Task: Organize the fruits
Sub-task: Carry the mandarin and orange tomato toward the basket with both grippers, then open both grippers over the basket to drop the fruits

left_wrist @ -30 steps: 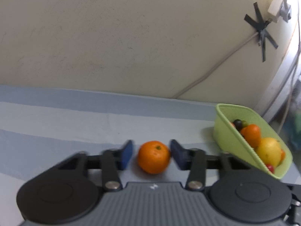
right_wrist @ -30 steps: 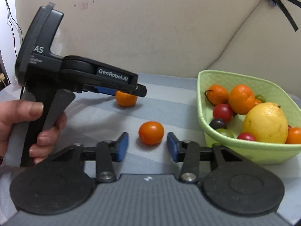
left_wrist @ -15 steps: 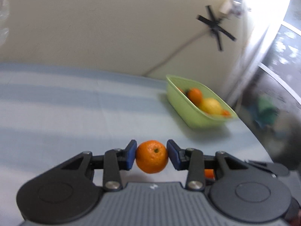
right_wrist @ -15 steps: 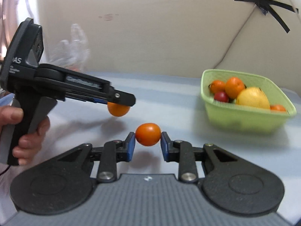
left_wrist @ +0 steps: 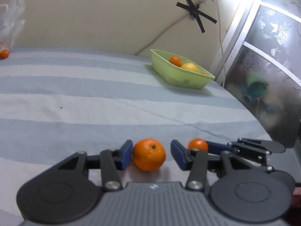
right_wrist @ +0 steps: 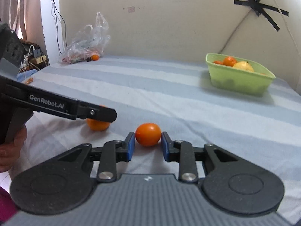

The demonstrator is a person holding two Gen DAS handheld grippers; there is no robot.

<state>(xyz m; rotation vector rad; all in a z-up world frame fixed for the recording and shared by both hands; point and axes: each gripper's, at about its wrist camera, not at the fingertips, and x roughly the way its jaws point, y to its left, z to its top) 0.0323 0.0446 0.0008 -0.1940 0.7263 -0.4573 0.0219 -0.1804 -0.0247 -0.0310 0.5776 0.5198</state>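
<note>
- Right now the left gripper has a round orange between its blue pads. Its jaws have just been opening. The left pad is right against the orange, and a gap shows on the other side, so the orange is not squeezed. It sits on the striped cloth.
- Close beside it, the right gripper has its jaws closed on a smooth small orange fruit. Both blue pads press its sides.
- In the right wrist view, the left gripper pokes in from the left, and a person's hand holds its handle. The round orange peeks out under its tip.
- In the left wrist view, the small orange fruit shows just to the right of the round orange, with the right gripper's dark fingers around it.
- Farther off, a green basket stands on the cloth near the wall, well apart from both grippers.
- Inside the basket are a yellow lemon, an orange one next to it, and bits of other orange fruit at the edges. What lies lower in the basket is hidden by its wall.
- Far back on the left, a clear plastic bag lies crumpled by the wall. A little orange fruit and a dark one sit at its mouth. What else is in the bag is too blurry to tell.
- On the wall above the basket, black tape makes a cross over a cable.
</note>
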